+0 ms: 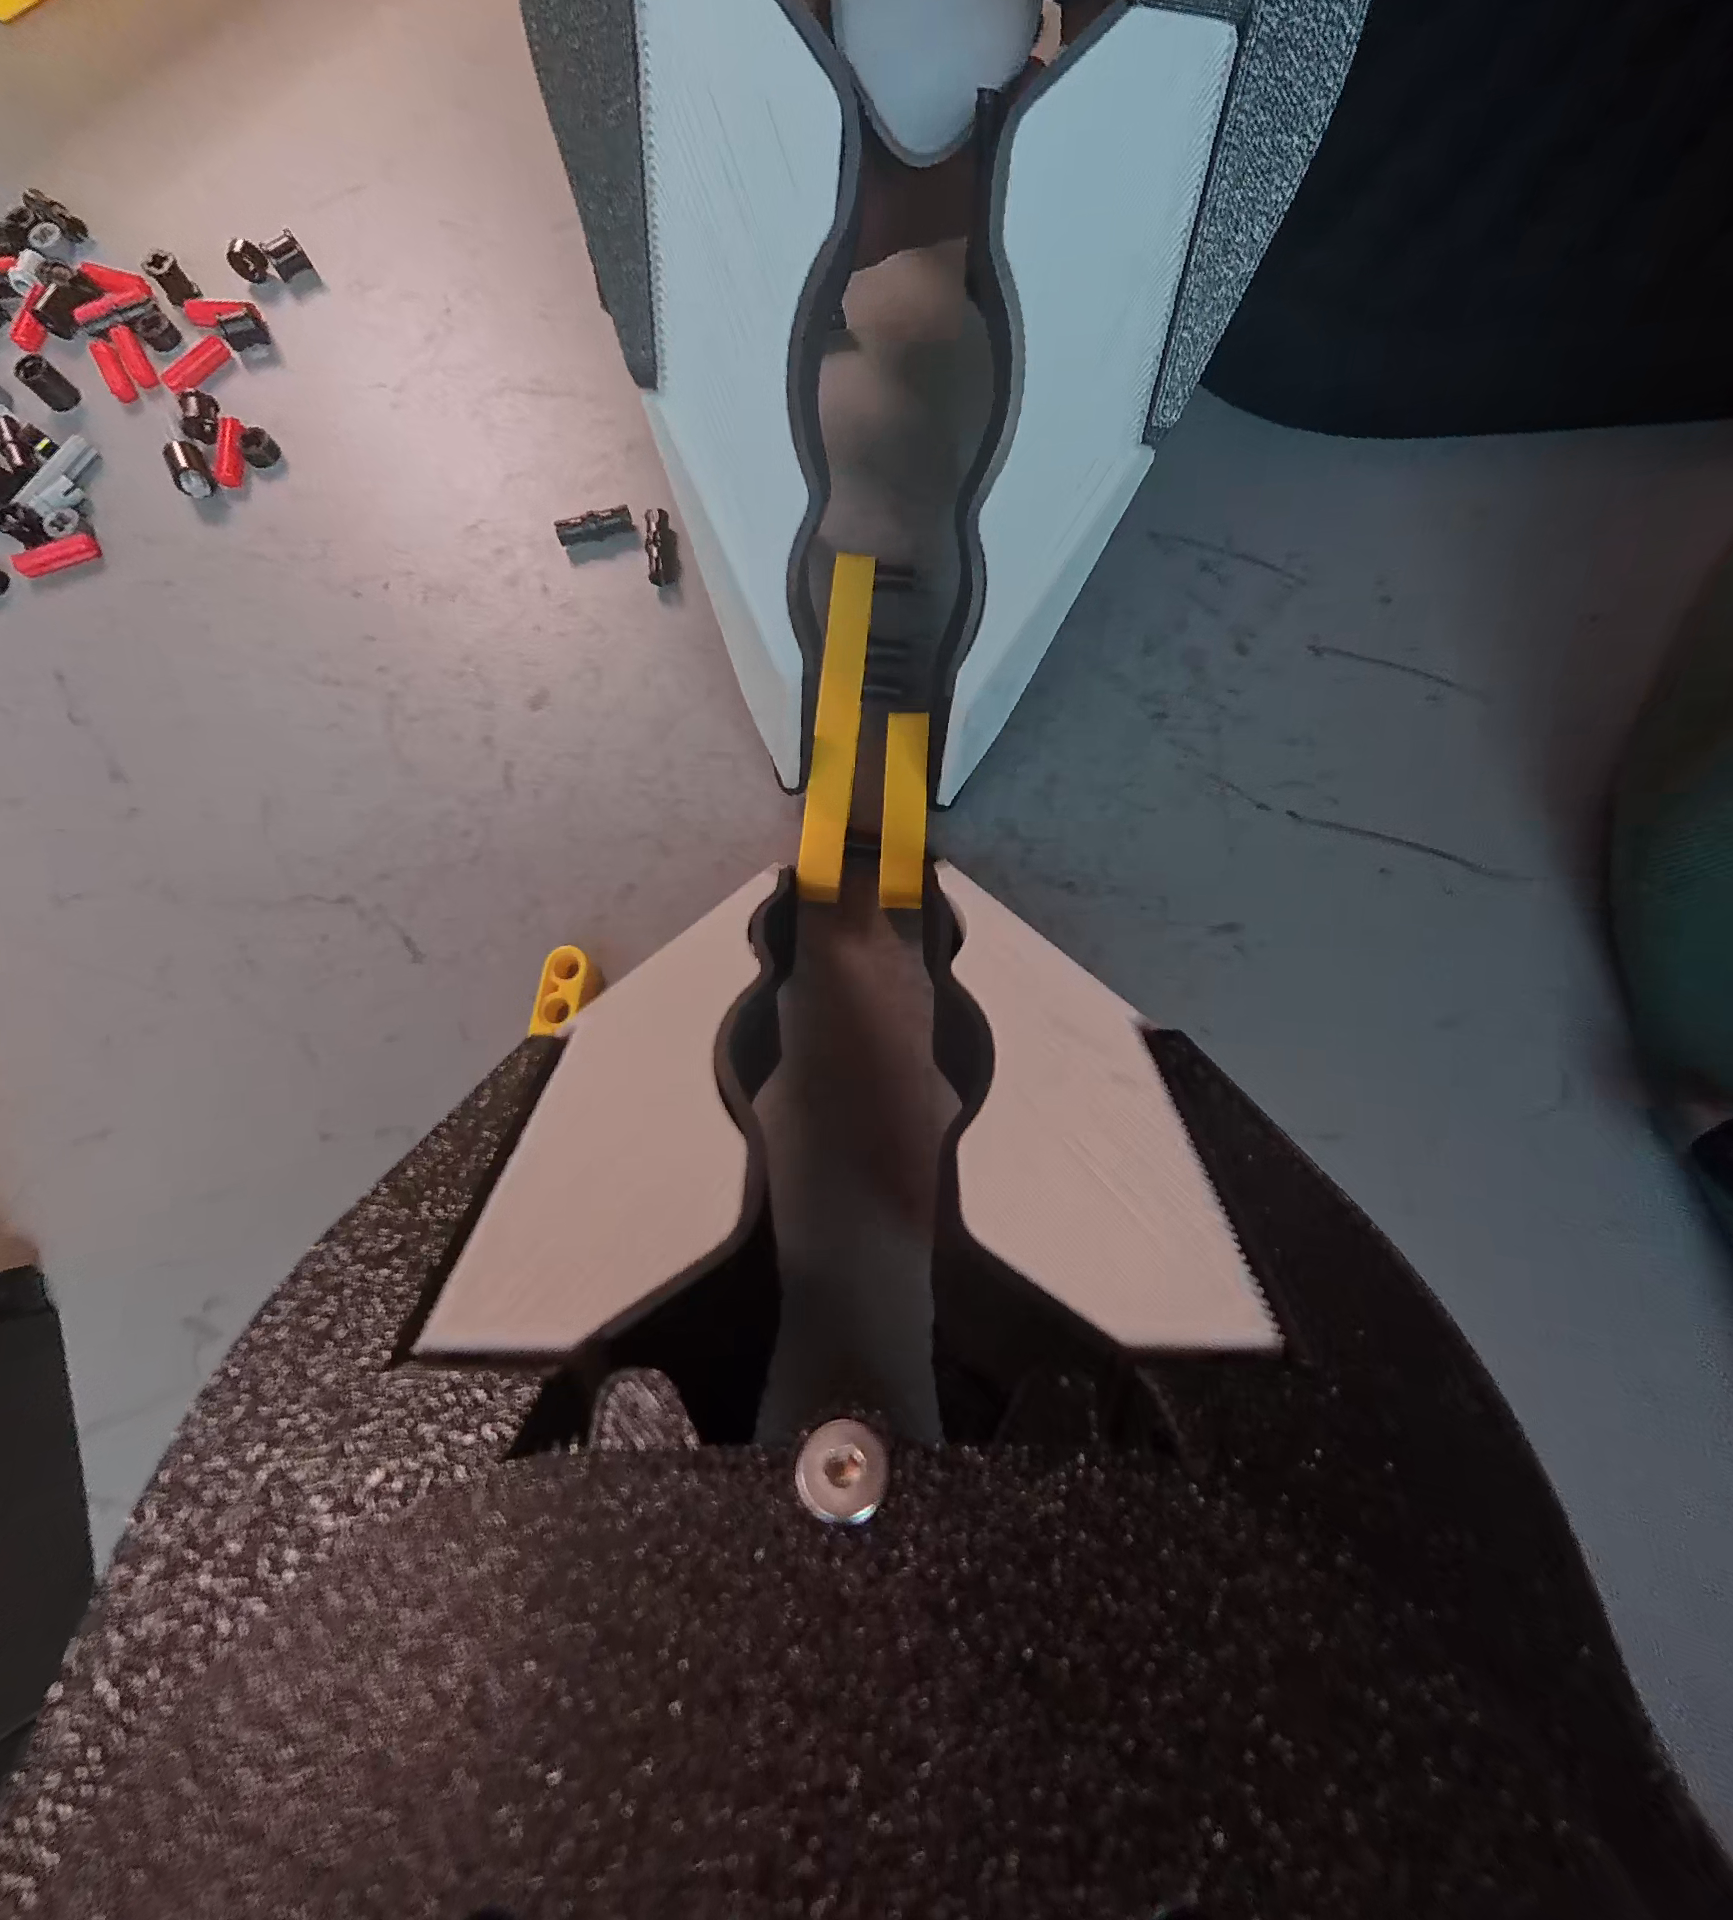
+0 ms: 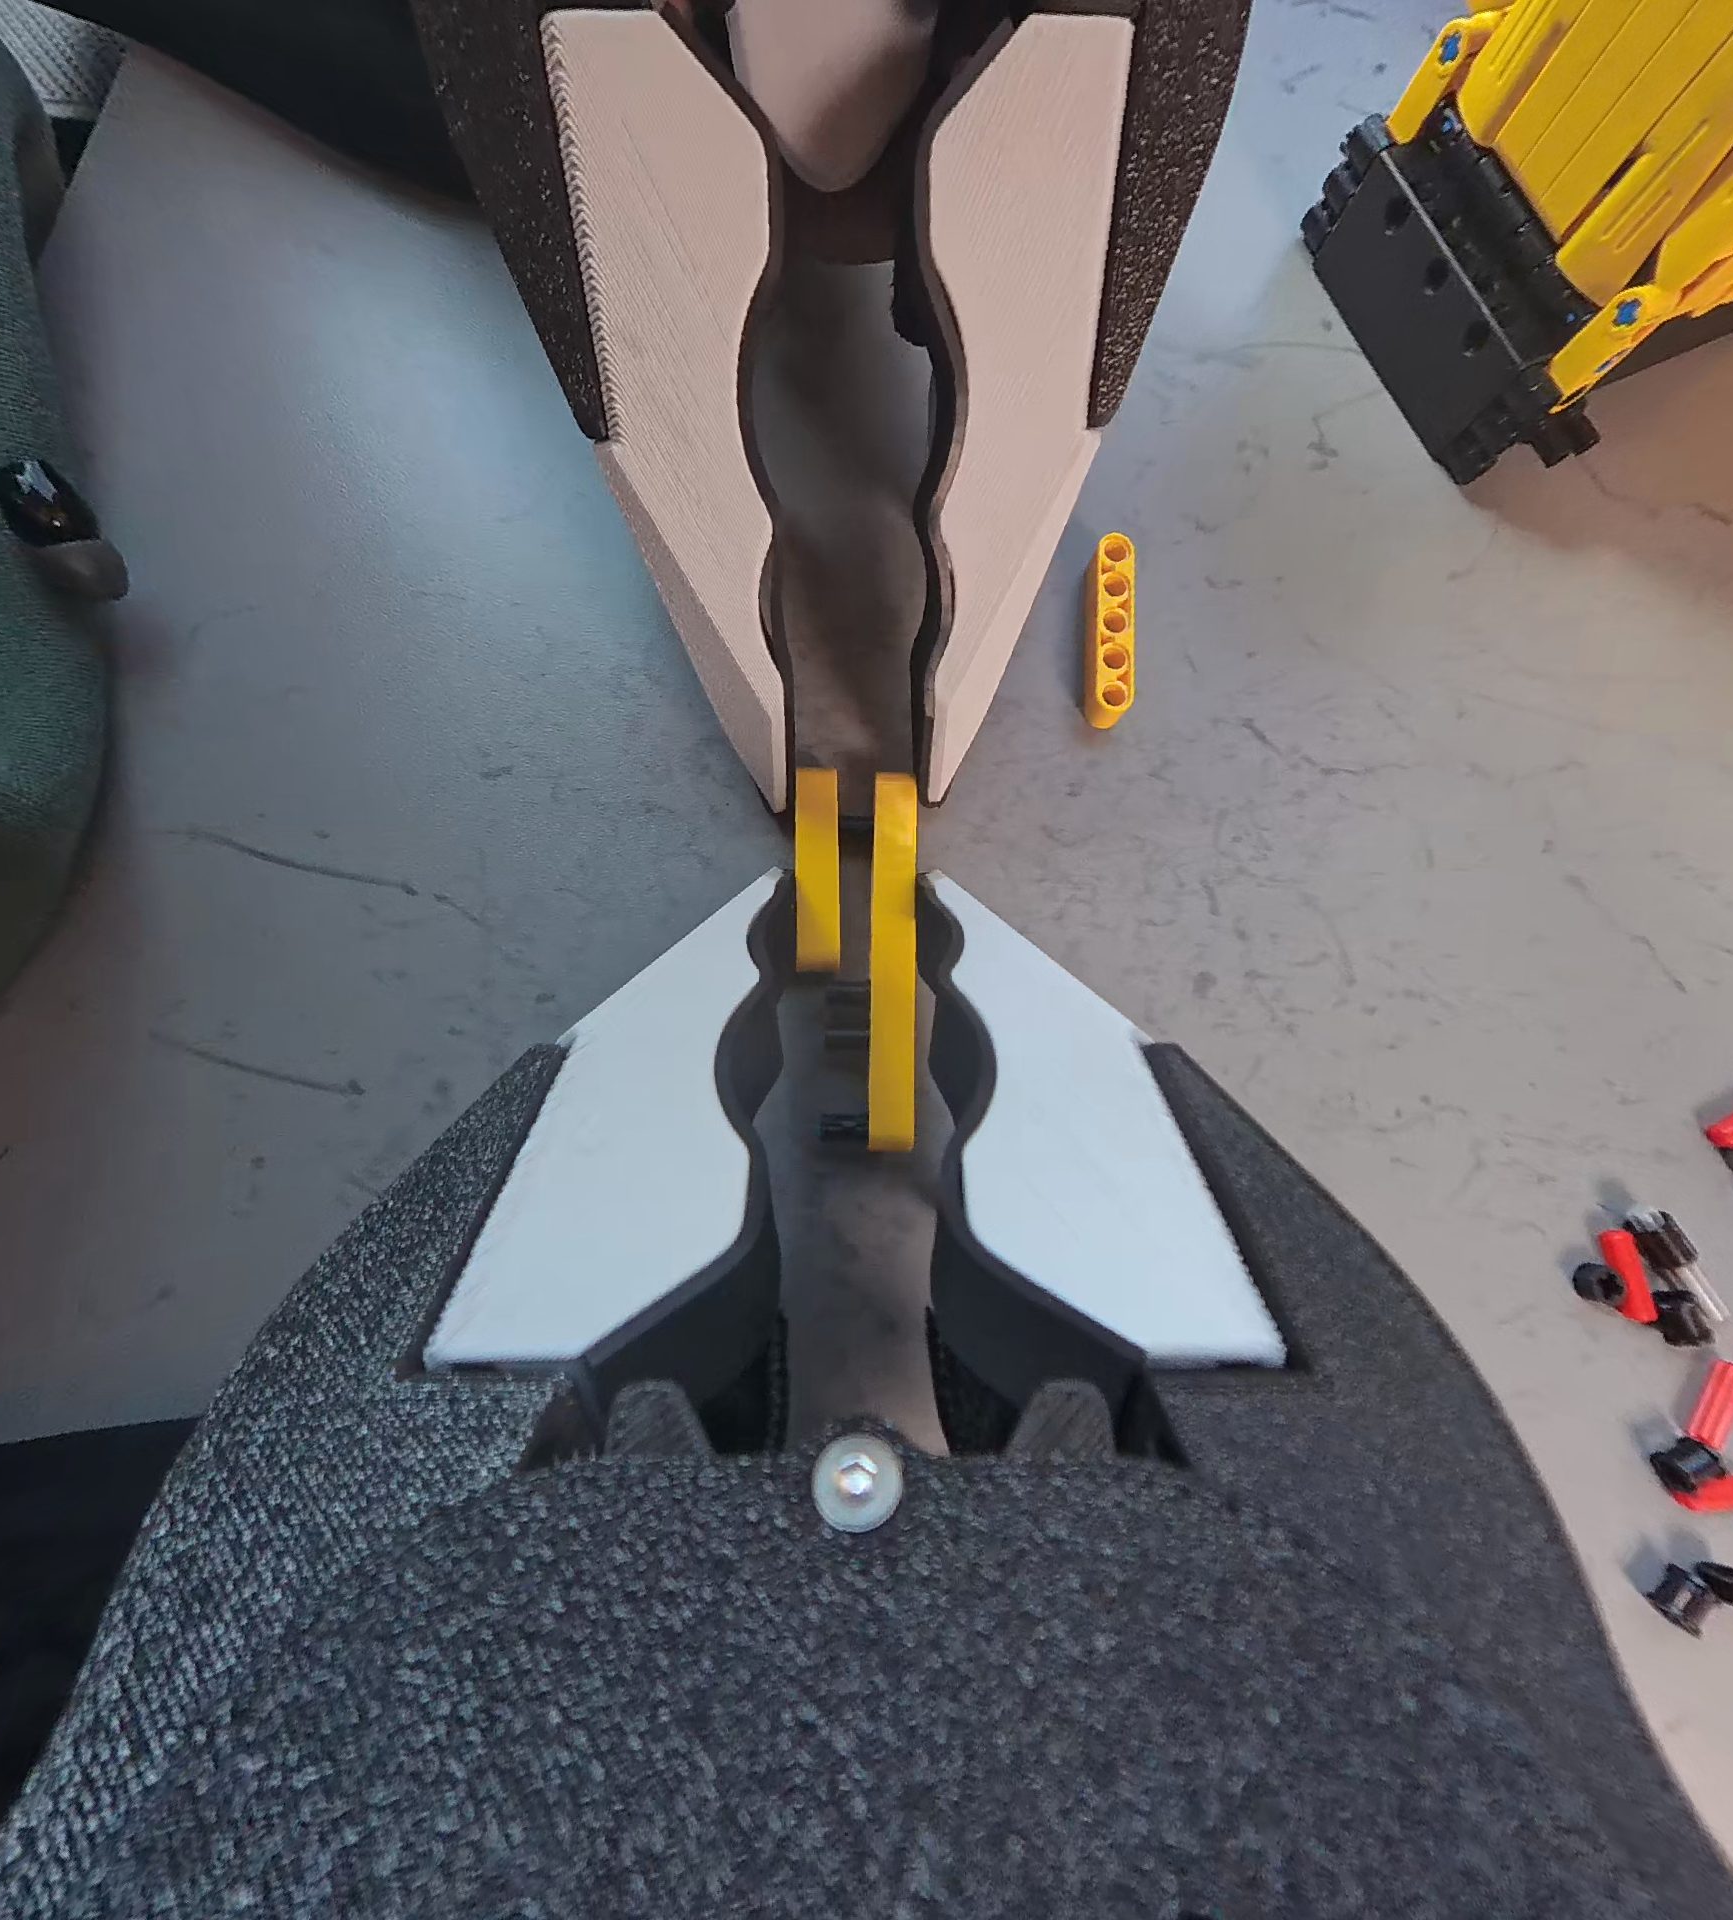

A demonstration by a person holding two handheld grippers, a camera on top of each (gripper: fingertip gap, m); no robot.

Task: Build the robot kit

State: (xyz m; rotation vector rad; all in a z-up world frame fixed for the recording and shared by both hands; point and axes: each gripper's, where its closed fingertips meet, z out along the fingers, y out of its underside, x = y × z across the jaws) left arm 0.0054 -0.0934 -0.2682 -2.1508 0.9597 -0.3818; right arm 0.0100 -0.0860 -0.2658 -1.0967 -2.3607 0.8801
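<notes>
Two yellow beams (image 2: 891, 956) pinned parallel, lengthwise between facing tools, both clamped

Each camera sits on the back of its own hand-held gripper and looks forward along the two fingers, angled down at the grey tabletop (image 1: 322, 727) from close range. The two views face each other: each shows the opposite hand-held gripper coming in from the top edge, tips almost meeting around a pair of yellow beams (image 1: 862, 790) at mid-frame. Relative to these beams, the loose red and black pins (image 1: 62, 364) lie left in the left wrist view and right in the right wrist view.
</notes>
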